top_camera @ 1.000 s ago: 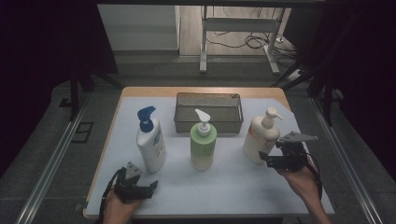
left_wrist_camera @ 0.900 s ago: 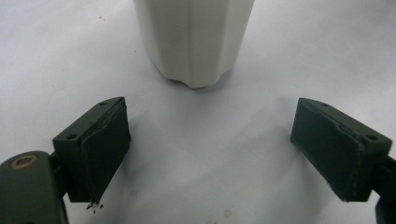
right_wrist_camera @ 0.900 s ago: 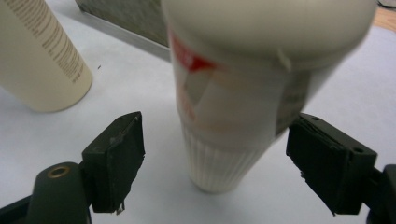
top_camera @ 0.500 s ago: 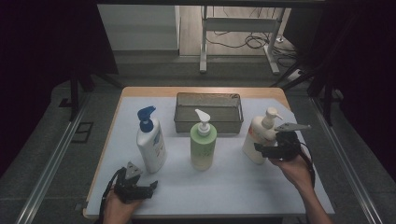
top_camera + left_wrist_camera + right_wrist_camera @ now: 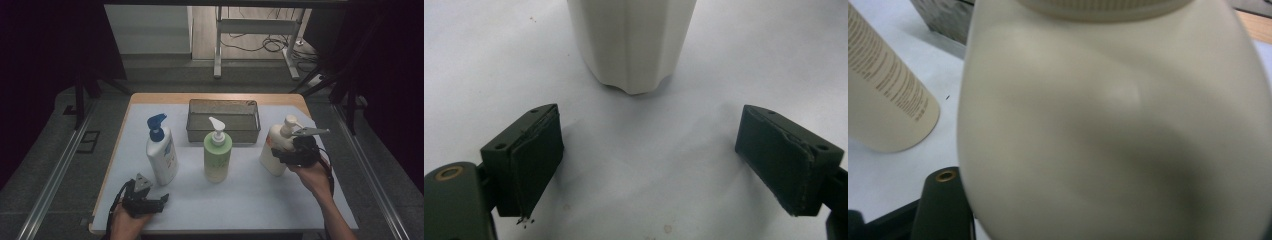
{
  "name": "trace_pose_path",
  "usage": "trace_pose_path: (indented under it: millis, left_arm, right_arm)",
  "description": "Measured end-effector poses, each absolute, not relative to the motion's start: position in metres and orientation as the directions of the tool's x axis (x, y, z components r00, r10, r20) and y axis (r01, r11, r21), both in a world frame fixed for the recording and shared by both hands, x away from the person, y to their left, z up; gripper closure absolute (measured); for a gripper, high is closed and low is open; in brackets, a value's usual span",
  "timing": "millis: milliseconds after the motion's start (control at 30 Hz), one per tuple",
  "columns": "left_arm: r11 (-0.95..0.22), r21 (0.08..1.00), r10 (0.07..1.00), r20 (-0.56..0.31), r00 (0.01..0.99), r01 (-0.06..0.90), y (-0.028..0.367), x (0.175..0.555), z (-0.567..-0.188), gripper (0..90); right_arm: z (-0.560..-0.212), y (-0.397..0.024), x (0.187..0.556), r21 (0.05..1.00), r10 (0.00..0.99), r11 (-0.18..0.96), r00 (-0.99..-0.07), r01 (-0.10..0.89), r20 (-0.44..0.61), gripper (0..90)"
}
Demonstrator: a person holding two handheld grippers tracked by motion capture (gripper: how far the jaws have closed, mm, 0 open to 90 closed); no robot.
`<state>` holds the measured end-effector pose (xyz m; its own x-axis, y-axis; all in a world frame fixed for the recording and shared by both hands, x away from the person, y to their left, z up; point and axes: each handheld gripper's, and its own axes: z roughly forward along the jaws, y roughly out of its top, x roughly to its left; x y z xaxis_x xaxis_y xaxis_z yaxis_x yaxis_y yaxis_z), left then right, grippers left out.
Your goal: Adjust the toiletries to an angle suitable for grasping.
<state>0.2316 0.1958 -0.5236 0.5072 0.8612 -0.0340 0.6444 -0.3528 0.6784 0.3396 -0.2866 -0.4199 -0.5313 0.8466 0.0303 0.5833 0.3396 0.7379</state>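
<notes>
At the near left edge of the table [image 5: 250, 200] the left gripper [image 5: 150, 202] rests with jaws wide apart, nothing between them, just short of the blue-pump bottle [image 5: 161, 155]. Farther right, the right gripper [image 5: 280, 156] has just been closing around the cream bottle [image 5: 274, 150]; whether its pads press yet, I cannot tell. A green bottle [image 5: 217, 157] stands mid-table, with a mesh basket [image 5: 223, 131] behind it.

Smooth, matt plastic cream bottle [image 5: 274, 150]; wire-mesh basket [image 5: 223, 120], probably metal.
</notes>
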Motion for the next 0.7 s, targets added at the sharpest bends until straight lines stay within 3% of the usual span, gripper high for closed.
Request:
trace_pose_path:
  millis: [333, 700]
  left_arm:
    - [-0.353, 0.679, 0.861, -0.034, 0.507, 0.644, 0.196, 0.232, -0.524, 11.7]
    - [-0.353, 0.679, 0.861, -0.034, 0.508, 0.644, 0.196, 0.232, -0.524, 11.7]
  right_arm:
    - [-0.415, -0.282, 0.336, 0.729, 0.846, 0.359, -0.532, 0.583, 0.009, 37.0]
    - [-0.385, -0.276, 0.33, 0.75, 0.831, 0.368, -0.557, 0.55, 0.0, 37.0]
